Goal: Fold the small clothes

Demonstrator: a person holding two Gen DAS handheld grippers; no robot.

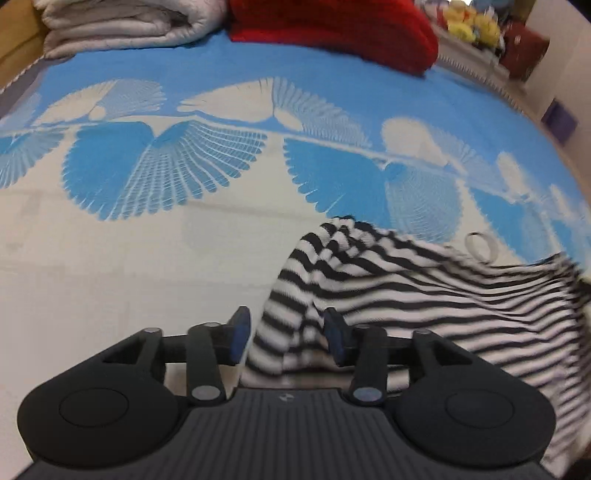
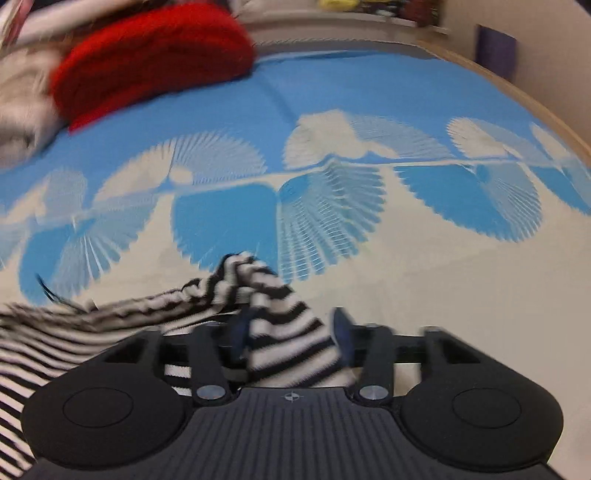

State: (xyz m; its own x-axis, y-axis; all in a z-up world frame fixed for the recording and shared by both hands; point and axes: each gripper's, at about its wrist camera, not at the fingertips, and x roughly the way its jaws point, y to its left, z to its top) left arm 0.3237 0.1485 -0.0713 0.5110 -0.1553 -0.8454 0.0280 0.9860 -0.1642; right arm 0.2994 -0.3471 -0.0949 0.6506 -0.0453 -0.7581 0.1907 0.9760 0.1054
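A blue and cream bedspread (image 1: 155, 236) with a fan pattern covers the bed. At its far end lie a red knitted blanket (image 1: 332, 29) and a folded white quilt (image 1: 122, 26). The black-and-white striped garment (image 1: 424, 295) lies bunched on the cream part of the bedspread, between the two grippers. The left gripper (image 1: 286, 338) has its jaws apart, with a fold of the garment between them but not pressed. The right gripper (image 2: 291, 338) also stands apart around another striped fold.
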